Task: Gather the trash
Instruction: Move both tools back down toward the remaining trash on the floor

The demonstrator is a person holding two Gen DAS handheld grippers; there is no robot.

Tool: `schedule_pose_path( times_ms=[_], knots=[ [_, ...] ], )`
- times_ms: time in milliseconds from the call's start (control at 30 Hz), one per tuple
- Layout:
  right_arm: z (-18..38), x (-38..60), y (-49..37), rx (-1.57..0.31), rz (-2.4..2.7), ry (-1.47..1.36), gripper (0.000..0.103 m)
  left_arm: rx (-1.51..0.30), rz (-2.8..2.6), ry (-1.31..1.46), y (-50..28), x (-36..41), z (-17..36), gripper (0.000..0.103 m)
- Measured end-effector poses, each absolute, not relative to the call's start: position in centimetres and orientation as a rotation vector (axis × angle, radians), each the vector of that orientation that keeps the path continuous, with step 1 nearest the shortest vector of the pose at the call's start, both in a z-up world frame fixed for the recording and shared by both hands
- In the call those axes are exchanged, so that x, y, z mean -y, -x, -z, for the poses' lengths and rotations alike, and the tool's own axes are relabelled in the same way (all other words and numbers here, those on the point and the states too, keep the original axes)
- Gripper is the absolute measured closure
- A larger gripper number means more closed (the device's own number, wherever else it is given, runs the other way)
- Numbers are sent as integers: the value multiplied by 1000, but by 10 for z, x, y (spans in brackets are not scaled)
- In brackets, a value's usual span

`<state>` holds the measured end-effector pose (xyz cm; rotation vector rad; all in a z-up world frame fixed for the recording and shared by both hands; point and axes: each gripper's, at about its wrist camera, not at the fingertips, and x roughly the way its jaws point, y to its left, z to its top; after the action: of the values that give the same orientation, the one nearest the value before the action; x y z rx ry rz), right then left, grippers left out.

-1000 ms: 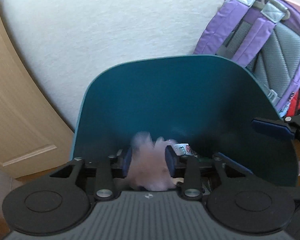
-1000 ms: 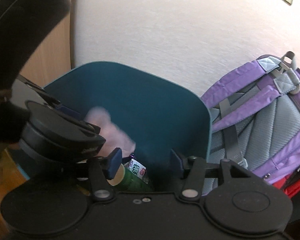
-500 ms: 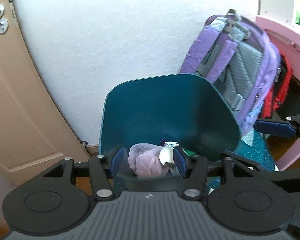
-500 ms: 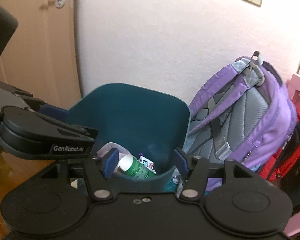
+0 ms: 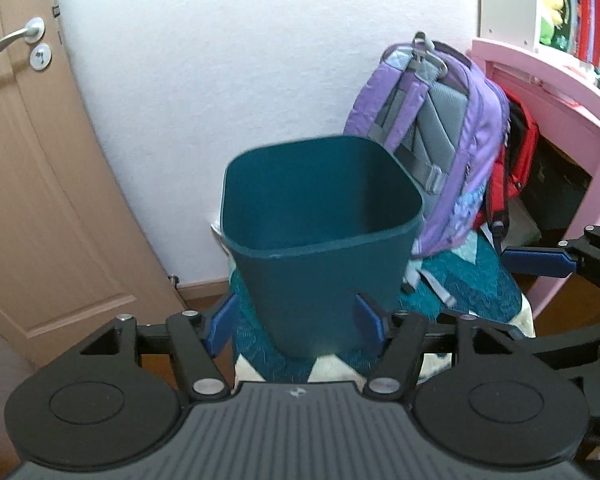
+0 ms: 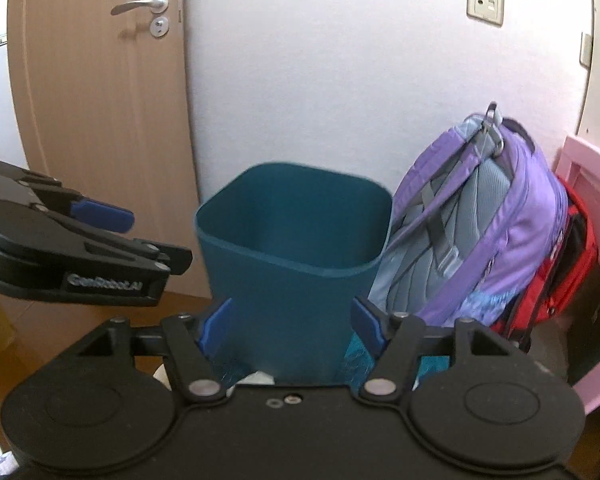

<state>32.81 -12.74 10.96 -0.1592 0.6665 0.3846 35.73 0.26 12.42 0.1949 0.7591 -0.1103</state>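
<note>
**Both grippers empty above the bin; more trash to be sought**

The step in hand is judged to be the moment just after a drop into the bin, with both grippers clear of it and nothing carried.

The left gripper is seen with its blue pads standing apart and opening wider; nothing is between them, though the lower wall of the teal bin shows through the gap, well ahead. To its left a wooden door is seen; ahead and to the right a purple backpack leans on the wall, touching or just beside the bin, with a pink desk further right.

The right gripper is likewise parted and opening, with nothing pressed by its pads. The bin stands straight ahead and below, on a teal quilted cloth.

Only the bin's bare inner walls are shown from either view; its bottom is hidden by the near wall, so what lies inside cannot be told.

No loose trash is visible within reach. The next move is judged to call for the grippers to be turned away from the bin, and for the jaws to be kept wide until a piece is found.
</note>
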Motion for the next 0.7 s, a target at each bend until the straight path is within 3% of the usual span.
schedule_pose_path(
  times_ms=[400, 700],
  knots=[
    [-17, 133, -291, -787, -407, 101, 27, -854, 115, -198, -321, -38, -32, 39],
    [73, 134, -293, -871, -390, 55, 19, -901, 143, -196, -330, -71, 56, 24]
  ],
)
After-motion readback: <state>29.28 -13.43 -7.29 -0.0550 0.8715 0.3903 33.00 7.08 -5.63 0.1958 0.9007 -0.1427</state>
